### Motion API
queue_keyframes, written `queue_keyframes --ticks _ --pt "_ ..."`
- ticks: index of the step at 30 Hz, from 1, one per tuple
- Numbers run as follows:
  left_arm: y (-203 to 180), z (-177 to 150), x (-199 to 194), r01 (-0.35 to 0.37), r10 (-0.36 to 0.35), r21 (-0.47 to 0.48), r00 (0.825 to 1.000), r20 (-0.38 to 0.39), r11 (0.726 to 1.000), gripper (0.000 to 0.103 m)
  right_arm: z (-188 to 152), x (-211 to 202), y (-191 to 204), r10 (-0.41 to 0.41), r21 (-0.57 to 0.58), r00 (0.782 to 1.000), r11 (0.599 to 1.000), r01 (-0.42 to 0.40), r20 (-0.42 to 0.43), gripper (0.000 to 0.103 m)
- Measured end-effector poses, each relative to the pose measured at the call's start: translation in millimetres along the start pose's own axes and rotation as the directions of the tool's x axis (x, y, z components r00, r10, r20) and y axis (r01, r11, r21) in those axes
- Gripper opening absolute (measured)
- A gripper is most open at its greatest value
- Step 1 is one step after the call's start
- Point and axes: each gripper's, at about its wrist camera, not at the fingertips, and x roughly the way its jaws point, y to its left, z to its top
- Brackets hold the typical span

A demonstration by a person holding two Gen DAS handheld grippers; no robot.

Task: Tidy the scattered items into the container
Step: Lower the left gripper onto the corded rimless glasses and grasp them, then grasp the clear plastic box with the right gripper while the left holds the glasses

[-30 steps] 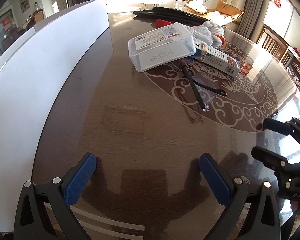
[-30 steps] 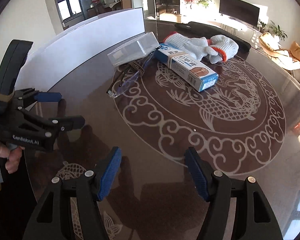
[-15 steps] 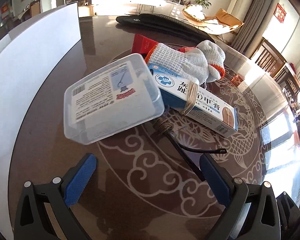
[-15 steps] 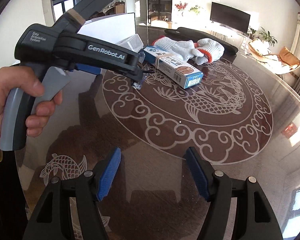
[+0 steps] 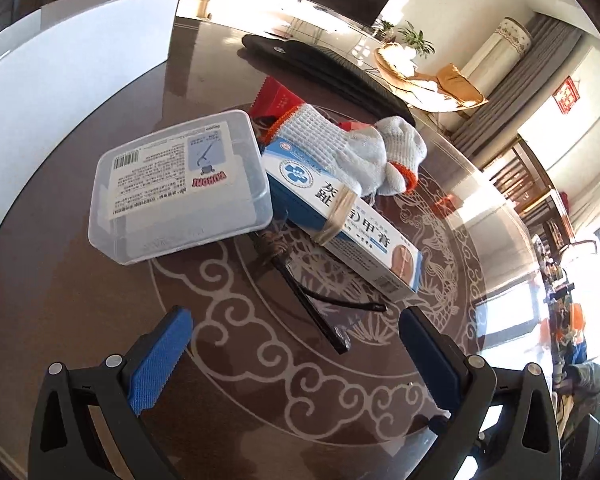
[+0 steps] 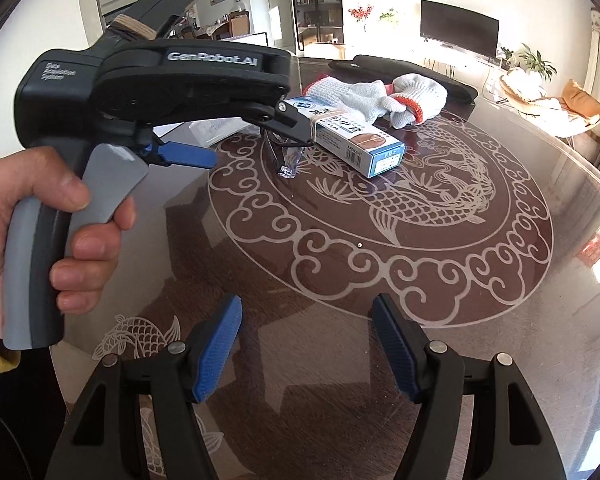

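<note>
A clear lidded plastic box [image 5: 180, 184] lies on the dark table beside a blue-and-white carton [image 5: 340, 216] bound with a rubber band. White knit gloves [image 5: 360, 148] with orange cuffs rest on the carton. Safety glasses [image 5: 320, 304] with black arms lie in front, partly under the box. My left gripper [image 5: 296, 356] is open and empty, just short of the glasses. My right gripper [image 6: 306, 344] is open and empty, further back. The left gripper's body [image 6: 172, 80] hides the box in the right wrist view, where the carton [image 6: 352, 136] and gloves [image 6: 384, 96] show.
A white board [image 5: 60, 76] stands along the table's left edge. A black case [image 5: 324, 68] lies behind the gloves, with a red packet [image 5: 276, 100] beside it. The glass table top [image 6: 420, 220] bears a fish and cloud pattern.
My left gripper has moved forward and nearer to the box, carton and glasses. It now fills the left of the right wrist view. The right gripper has barely moved.
</note>
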Motion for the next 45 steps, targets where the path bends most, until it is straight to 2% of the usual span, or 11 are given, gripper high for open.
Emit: queue_keyframes --ticks 7,10,13,15,22,26,28,30,37,41,45 --pt "-14.2 16.3 26.1 -0.186 0.186 -0.015 0.982 0.017 0.983 0.103 0.2 -0.9 0.6 0.007 0.006 1.0 1.0 -0.007 0.002 0.069" --pt "-13.9 8.4 23.4 -0.189 0.187 0.049 0.982 0.038 0.981 0.102 0.1 -1.4 0.4 0.007 0.006 1.0 1.0 -0.007 0.002 0.069" --pt "-4.0 -2.9 9.0 -0.195 0.187 0.093 0.978 0.088 0.976 0.069 0.2 -1.5 -1.2 0.017 0.014 1.0 1.0 -0.017 0.005 0.069" --pt "6.4 -7.4 0.7 -0.194 0.185 0.112 0.979 0.091 0.974 0.027 0.0 -2.2 -2.2 0.024 0.02 1.0 1.0 -0.024 0.007 0.069" --pt "33.6 -54.6 -41.5 -0.069 0.079 0.238 0.996 -0.033 0.969 0.027 -0.5 -2.6 -2.2 0.022 0.018 1.0 1.0 -0.022 0.007 0.069" --pt "38.3 -81.0 -60.1 -0.088 0.12 0.333 0.99 -0.077 0.939 0.032 -0.7 -1.8 0.8 0.006 0.004 1.0 1.0 -0.006 0.003 0.069" --pt "41.7 -82.6 -62.4 -0.128 0.154 0.349 0.987 -0.047 0.928 0.054 -0.5 -1.1 2.5 -0.007 -0.007 1.0 1.0 0.007 -0.001 0.069" --pt "47.0 -78.9 -60.3 -0.176 0.189 0.347 0.982 -0.003 0.921 0.091 -0.7 -0.5 4.7 -0.022 -0.019 1.0 1.0 0.022 -0.005 0.069" --pt "47.6 -70.2 -46.7 -0.132 0.142 0.378 0.99 0.002 0.916 0.089 -1.8 1.6 9.9 -0.061 -0.05 0.998 0.997 0.06 -0.014 0.069" --pt "47.5 -71.2 -54.0 -0.141 0.136 0.379 0.99 0.04 0.915 0.022 -2.1 1.5 8.9 -0.061 -0.049 0.998 0.997 0.06 -0.014 0.069" --pt "68.9 -72.8 -66.0 -0.14 0.132 0.285 0.99 0.048 0.948 0.021 -0.5 2.1 9.0 -0.051 -0.052 0.999 0.997 0.05 -0.011 0.07"
